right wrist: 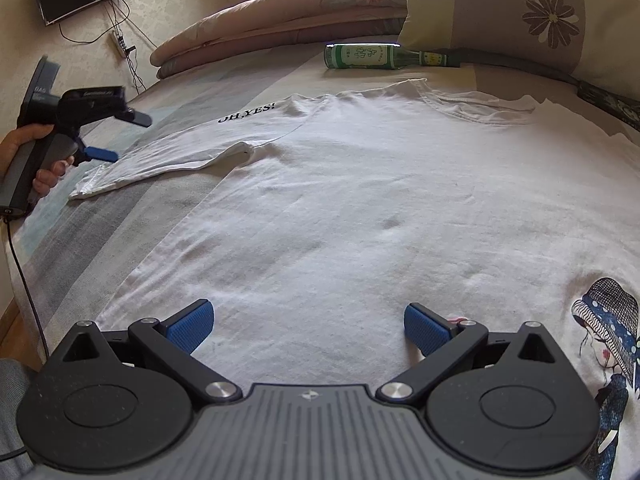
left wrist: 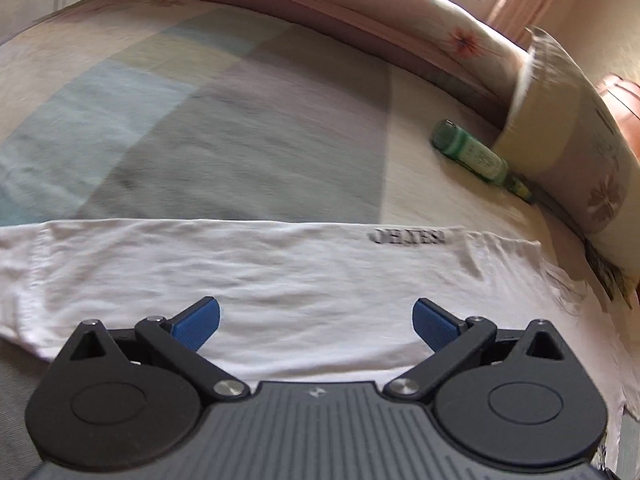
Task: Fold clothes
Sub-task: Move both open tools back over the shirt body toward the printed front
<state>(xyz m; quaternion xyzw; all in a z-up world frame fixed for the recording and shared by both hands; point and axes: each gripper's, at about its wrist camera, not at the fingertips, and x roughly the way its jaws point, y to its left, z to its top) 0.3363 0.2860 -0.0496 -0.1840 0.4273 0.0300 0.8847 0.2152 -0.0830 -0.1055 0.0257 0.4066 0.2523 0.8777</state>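
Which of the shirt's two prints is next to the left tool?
The black "OH,YES!" lettering on the sleeve by the left tool; the hat-wearing figure print sits on the opposite side.

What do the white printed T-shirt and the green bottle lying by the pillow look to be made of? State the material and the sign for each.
White printed T-shirt: apparently soft knit cotton, matte; it creases finely and lies limp on the bedspread.
Green bottle: probably glass, glossy; its body is translucent green with a bright highlight and a paper-like label. Plastic cannot be ruled out.
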